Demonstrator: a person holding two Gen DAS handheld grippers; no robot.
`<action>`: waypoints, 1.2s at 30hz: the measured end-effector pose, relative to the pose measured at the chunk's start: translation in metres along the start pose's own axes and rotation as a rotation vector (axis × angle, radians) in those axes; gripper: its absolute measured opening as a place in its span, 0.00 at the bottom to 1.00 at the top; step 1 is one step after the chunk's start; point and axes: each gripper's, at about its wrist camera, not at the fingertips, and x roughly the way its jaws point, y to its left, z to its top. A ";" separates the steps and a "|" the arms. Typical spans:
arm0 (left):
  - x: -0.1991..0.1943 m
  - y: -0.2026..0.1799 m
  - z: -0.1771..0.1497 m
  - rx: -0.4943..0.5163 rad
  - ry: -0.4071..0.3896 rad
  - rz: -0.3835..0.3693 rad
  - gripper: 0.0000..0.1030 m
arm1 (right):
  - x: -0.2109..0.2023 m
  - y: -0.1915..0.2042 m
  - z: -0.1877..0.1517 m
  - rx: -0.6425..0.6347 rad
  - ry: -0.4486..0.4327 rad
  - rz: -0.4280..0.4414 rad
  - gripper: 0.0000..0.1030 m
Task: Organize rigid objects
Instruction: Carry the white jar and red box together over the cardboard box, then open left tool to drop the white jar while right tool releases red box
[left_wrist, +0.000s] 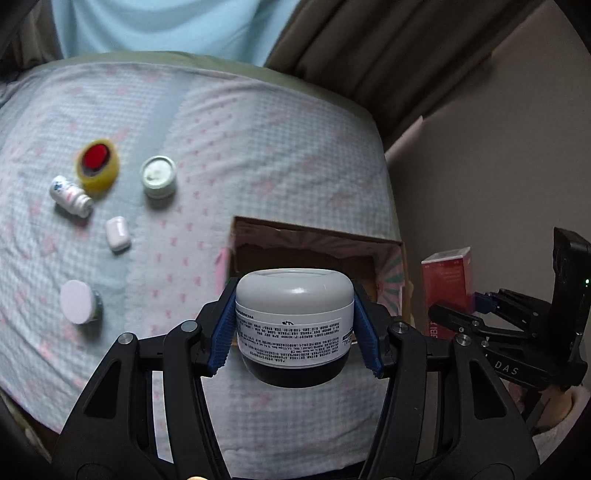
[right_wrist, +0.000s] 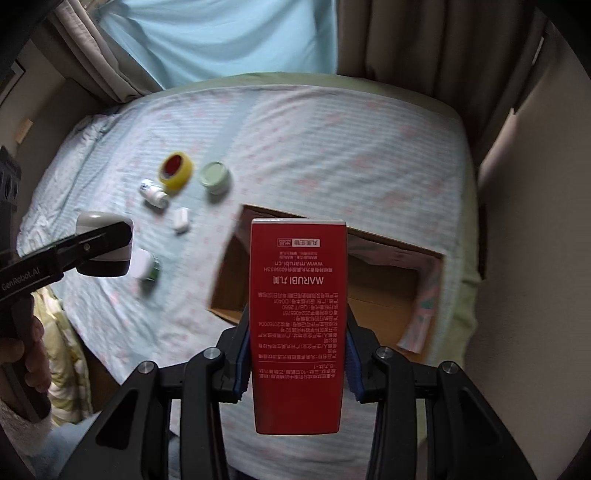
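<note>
My left gripper (left_wrist: 295, 332) is shut on a grey-lidded jar with a white label (left_wrist: 293, 317), held above the bed just in front of an open cardboard box (left_wrist: 314, 236). My right gripper (right_wrist: 297, 354) is shut on a tall red Marubi carton (right_wrist: 298, 314), held above the box's near edge (right_wrist: 229, 314). The box looks empty inside. The red carton (left_wrist: 447, 280) and right gripper (left_wrist: 491, 314) show at the right of the left wrist view. The left gripper with its jar (right_wrist: 107, 243) shows at the left of the right wrist view.
On the checked bedsheet (left_wrist: 258, 147) lie a yellow tape roll (left_wrist: 98, 170), a green-white jar (left_wrist: 159, 177), a small white pill bottle (left_wrist: 70, 195), a white earbud case (left_wrist: 117, 232) and a white-lidded jar on its side (left_wrist: 79, 301). Curtains and a wall stand at the right.
</note>
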 end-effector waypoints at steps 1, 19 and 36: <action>0.013 -0.013 0.001 0.018 0.018 -0.002 0.51 | 0.003 -0.014 -0.003 0.000 0.007 -0.010 0.37; 0.250 -0.046 -0.004 0.125 0.366 0.213 0.51 | 0.163 -0.087 -0.020 0.006 0.150 0.047 0.37; 0.266 -0.056 -0.001 0.359 0.353 0.318 0.98 | 0.190 -0.075 -0.012 -0.160 0.099 0.011 0.64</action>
